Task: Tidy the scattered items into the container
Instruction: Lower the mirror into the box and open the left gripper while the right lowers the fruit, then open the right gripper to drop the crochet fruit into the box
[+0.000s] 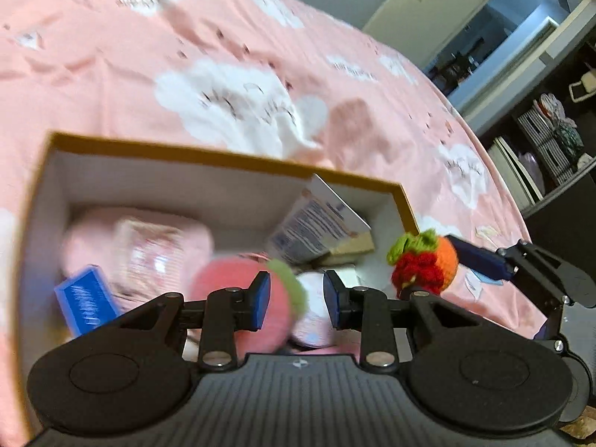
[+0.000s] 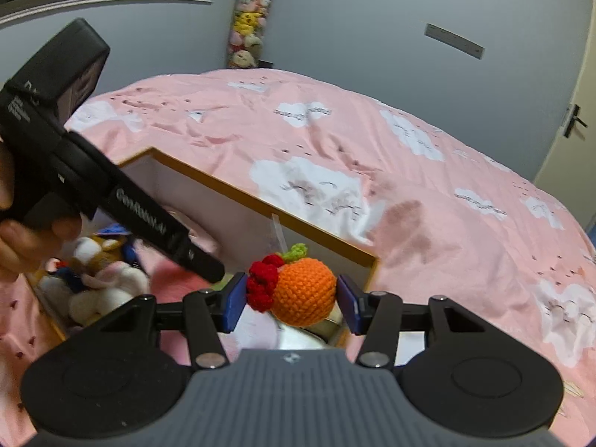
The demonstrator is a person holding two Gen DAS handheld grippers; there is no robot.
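An open box with a mustard rim [image 1: 223, 156] [image 2: 260, 201] stands on the bed. My left gripper [image 1: 297, 298] hangs open just above the box's inside, its pads clear of everything. Right below it lies a blurred pink knitted fruit with a green top [image 1: 238, 290]. My right gripper [image 2: 292, 303] is shut on an orange crochet fruit [image 2: 303, 294] with red berries and a green leaf, over the box's near right corner. The left wrist view shows that fruit [image 1: 424, 260] at the box's right edge.
Inside the box are a blue packet [image 1: 87, 298], a pink wrapped pack [image 1: 149, 249], a printed carton [image 1: 313, 223] and plush toys [image 2: 100, 275]. A hand [image 2: 22, 238] holds the left gripper's black body [image 2: 141, 219]. The pink cloud duvet [image 2: 409, 186] surrounds the box; shelves [image 1: 551, 141] stand beside the bed.
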